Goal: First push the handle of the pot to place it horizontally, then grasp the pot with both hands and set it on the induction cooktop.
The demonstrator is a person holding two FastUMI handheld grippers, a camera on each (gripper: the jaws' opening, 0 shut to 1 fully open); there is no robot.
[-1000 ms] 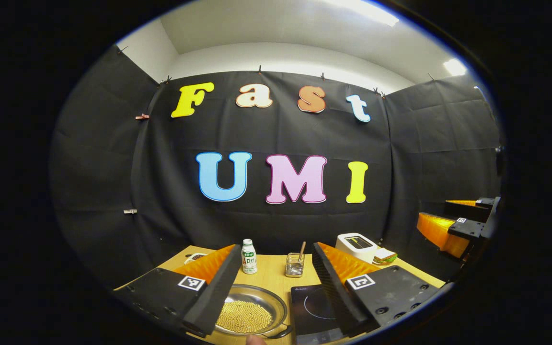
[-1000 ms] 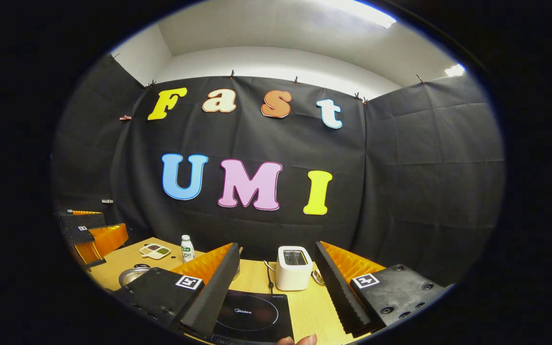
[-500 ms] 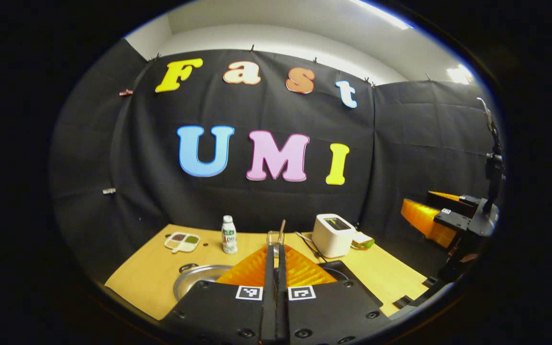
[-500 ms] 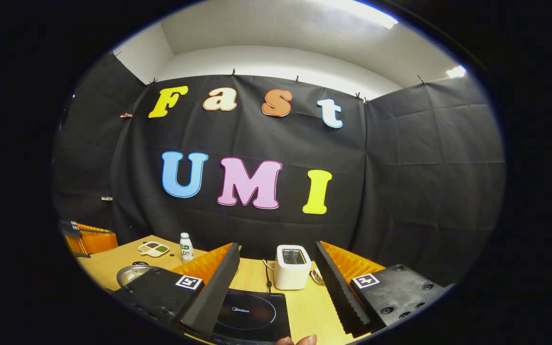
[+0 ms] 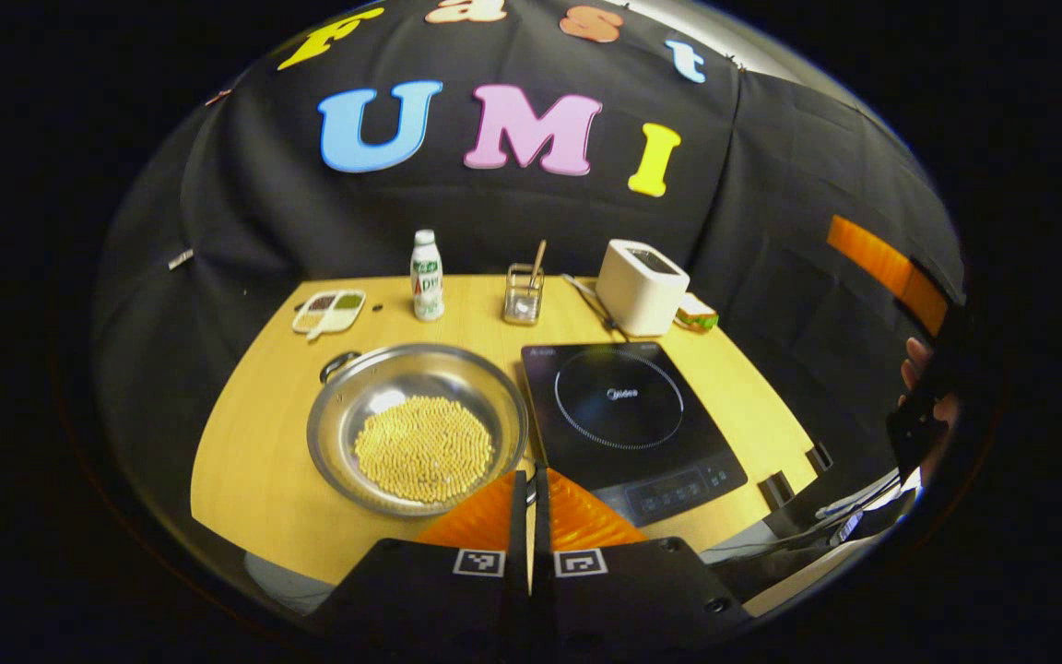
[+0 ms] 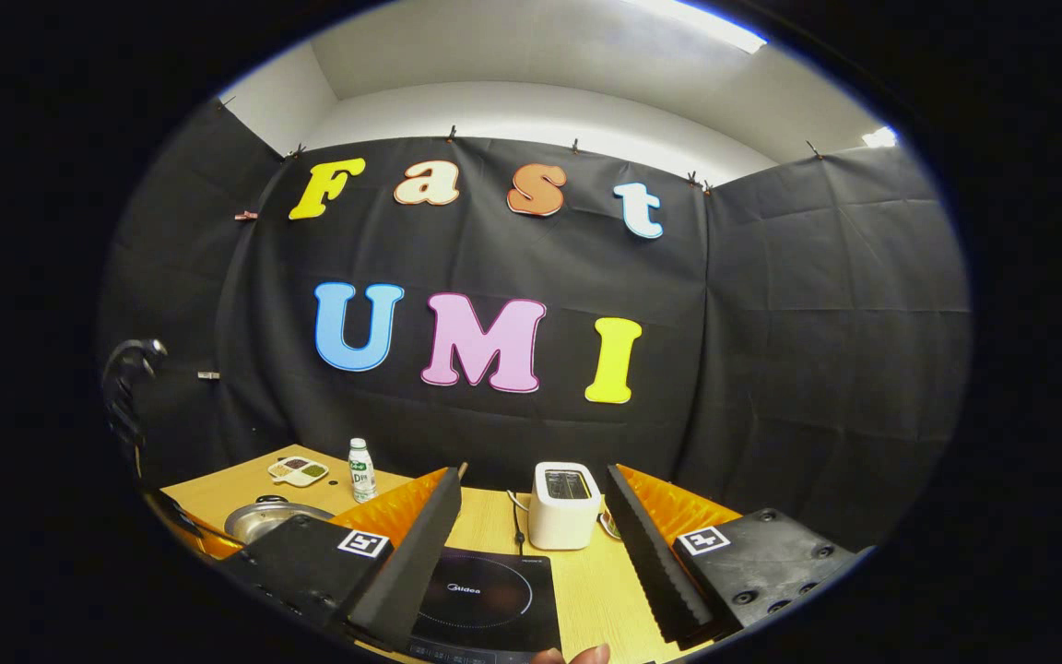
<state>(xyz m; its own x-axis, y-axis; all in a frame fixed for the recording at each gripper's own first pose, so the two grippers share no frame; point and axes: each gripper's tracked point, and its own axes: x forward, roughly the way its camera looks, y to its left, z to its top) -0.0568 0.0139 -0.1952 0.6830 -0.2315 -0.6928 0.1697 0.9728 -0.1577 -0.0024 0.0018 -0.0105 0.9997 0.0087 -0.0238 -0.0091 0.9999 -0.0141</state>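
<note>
Steel and shallow, the pot sat on the wooden worktop, filled with pale pellets, at nine o'clock of the induction cooktop and just beside it. One small dark handle showed at the pot's eleven o'clock rim. The left gripper hung above the pot's near rim with its fingers clenched together, holding nothing. The right gripper had its fingers released wide over the cooktop, a toaster at twelve o'clock beyond.
</note>
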